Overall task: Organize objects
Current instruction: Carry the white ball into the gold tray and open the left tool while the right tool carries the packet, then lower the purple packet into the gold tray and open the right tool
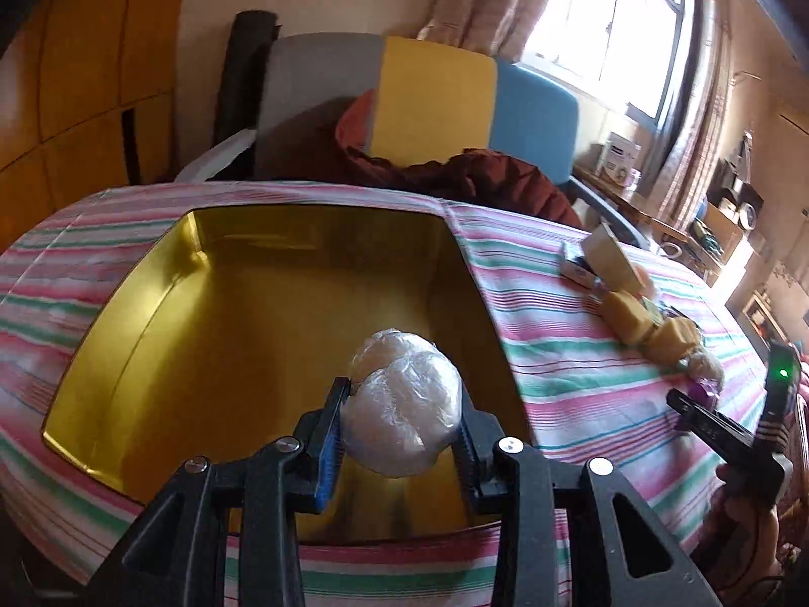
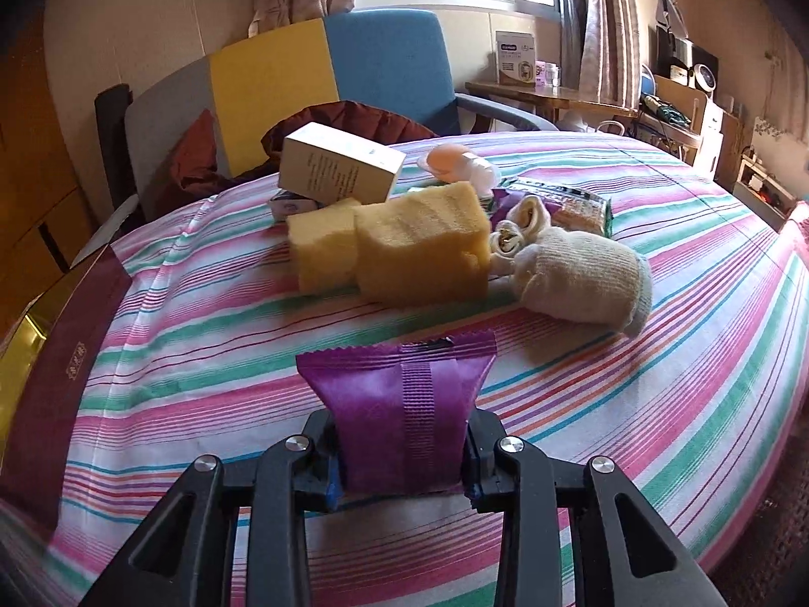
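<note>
Two grippers are each clamped on something over a table covered with a striped cloth (image 2: pixel 202 334). At the lower centre of the left wrist view, the left gripper (image 1: pixel 402 427) squeezes a white ball wrapped in clear plastic (image 1: pixel 404 404) between its pads, holding it above the open gold box (image 1: pixel 167 313) that fills the middle of that frame; the box interior looks bare. At the lower centre of the right wrist view, the right gripper (image 2: pixel 402 447) pinches a purple snack packet (image 2: pixel 399 404) upright, its crimped top edge pointing away from the camera, above the cloth. In the middle of that view lies a loose heap: two yellow sponges (image 2: pixel 394 248) side by side, a cream sock (image 2: pixel 581 273) just right of them, a white carton (image 2: pixel 339 162) leaning behind the sponges, an orange egg-shaped item in clear wrap (image 2: pixel 450 159) further back, and a green-edged packet (image 2: pixel 571 202) to its right. The box's dark red outer wall (image 2: pixel 60 379) runs down the left edge of that view. A chair with grey, yellow and blue panels (image 2: pixel 303 66) stands behind the table, with a rust-red garment (image 1: pixel 480 172) draped on it.
</note>
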`<move>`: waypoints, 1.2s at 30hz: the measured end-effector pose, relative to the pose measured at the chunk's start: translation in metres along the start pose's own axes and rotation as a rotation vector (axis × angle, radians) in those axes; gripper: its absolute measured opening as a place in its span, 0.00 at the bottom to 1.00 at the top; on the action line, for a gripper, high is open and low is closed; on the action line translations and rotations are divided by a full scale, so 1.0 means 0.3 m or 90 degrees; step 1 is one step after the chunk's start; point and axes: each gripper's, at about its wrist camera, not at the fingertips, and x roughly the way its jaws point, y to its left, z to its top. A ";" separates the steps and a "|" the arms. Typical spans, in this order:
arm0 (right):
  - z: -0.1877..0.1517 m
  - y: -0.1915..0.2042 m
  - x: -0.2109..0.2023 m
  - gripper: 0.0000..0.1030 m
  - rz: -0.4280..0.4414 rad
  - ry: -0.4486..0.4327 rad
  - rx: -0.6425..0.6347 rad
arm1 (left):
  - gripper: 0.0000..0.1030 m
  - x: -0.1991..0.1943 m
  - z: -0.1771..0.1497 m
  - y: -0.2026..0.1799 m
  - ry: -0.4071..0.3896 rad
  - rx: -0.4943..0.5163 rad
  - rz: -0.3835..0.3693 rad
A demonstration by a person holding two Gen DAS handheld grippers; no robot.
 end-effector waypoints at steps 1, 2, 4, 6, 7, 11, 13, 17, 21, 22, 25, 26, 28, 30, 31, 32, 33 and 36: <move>-0.001 0.018 -0.009 0.34 0.009 -0.001 -0.005 | 0.36 0.009 0.000 0.034 0.007 -0.019 0.008; -0.001 0.035 -0.016 0.34 0.017 -0.002 -0.010 | 0.36 0.014 -0.002 0.062 0.011 -0.034 0.016; 0.000 0.068 -0.035 0.34 0.032 -0.008 -0.025 | 0.36 0.028 -0.003 0.112 0.019 -0.055 0.033; 0.002 0.096 -0.055 0.34 0.045 -0.013 -0.037 | 0.36 0.037 0.000 0.151 0.022 -0.066 0.051; 0.005 0.111 -0.066 0.34 0.053 -0.016 -0.043 | 0.36 0.037 0.001 0.166 0.023 -0.066 0.062; 0.025 0.169 -0.113 0.34 0.084 -0.030 -0.071 | 0.37 0.044 0.008 0.219 0.027 -0.072 0.113; 0.033 0.204 -0.140 0.34 0.098 -0.042 -0.092 | 0.39 0.046 0.012 0.256 0.033 -0.084 0.148; 0.044 0.289 -0.200 0.34 0.130 -0.068 -0.144 | 0.43 0.047 0.021 0.331 0.037 -0.114 0.197; 0.039 0.379 -0.248 0.34 0.178 -0.080 -0.194 | 0.44 0.017 0.032 0.368 0.015 -0.155 0.208; 0.039 0.406 -0.257 0.34 0.195 -0.079 -0.207 | 0.44 0.005 0.035 0.379 0.005 -0.173 0.207; 0.034 0.483 -0.271 0.34 0.252 -0.061 -0.238 | 0.44 -0.041 0.034 0.414 -0.026 -0.235 0.193; 0.032 0.509 -0.276 0.34 0.270 -0.054 -0.247 | 0.44 -0.053 0.038 0.425 -0.034 -0.252 0.193; 0.026 0.563 -0.285 0.34 0.303 -0.042 -0.266 | 0.44 -0.082 0.040 0.448 -0.053 -0.284 0.199; 0.014 0.628 -0.290 0.34 0.335 -0.019 -0.295 | 0.46 -0.106 0.044 0.459 -0.065 -0.301 0.208; 0.006 0.664 -0.288 0.34 0.350 -0.006 -0.310 | 0.47 -0.114 0.047 0.463 -0.068 -0.306 0.214; -0.005 0.694 -0.284 0.34 0.361 0.006 -0.321 | 0.49 -0.120 0.050 0.470 -0.069 -0.308 0.218; -0.013 0.724 -0.279 0.34 0.370 0.018 -0.330 | 0.50 -0.122 0.054 0.477 -0.069 -0.310 0.221; -0.035 0.812 -0.253 0.34 0.397 0.055 -0.351 | 0.50 -0.138 0.061 0.481 -0.080 -0.318 0.224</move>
